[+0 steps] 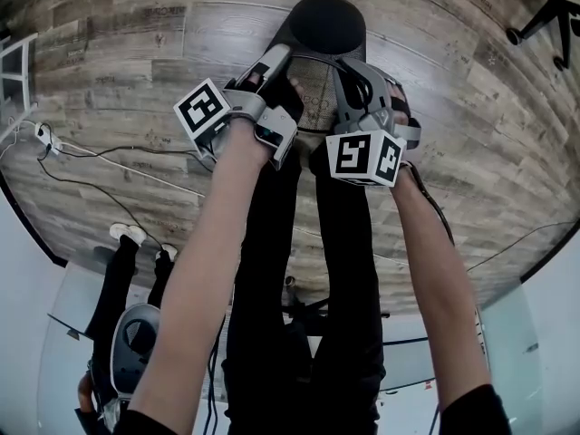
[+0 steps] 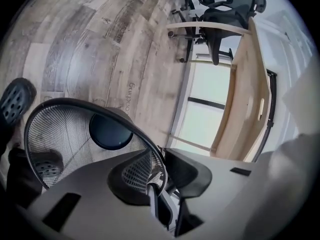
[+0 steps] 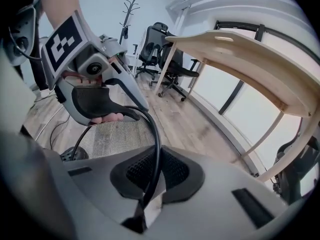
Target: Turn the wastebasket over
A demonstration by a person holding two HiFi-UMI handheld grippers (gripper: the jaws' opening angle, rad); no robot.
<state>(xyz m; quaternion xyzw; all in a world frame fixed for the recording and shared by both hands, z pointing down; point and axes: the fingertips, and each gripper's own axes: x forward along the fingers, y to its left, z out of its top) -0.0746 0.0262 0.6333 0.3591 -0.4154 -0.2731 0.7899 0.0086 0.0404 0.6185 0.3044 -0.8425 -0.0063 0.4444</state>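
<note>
Though between two grippers, one wastebasket

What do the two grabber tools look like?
Both the left gripper and the right gripper are grey, with dark pads inside. Each carries a white cube with black square markers. A black cable trails from the right one. The person wears short black sleeves.
</note>
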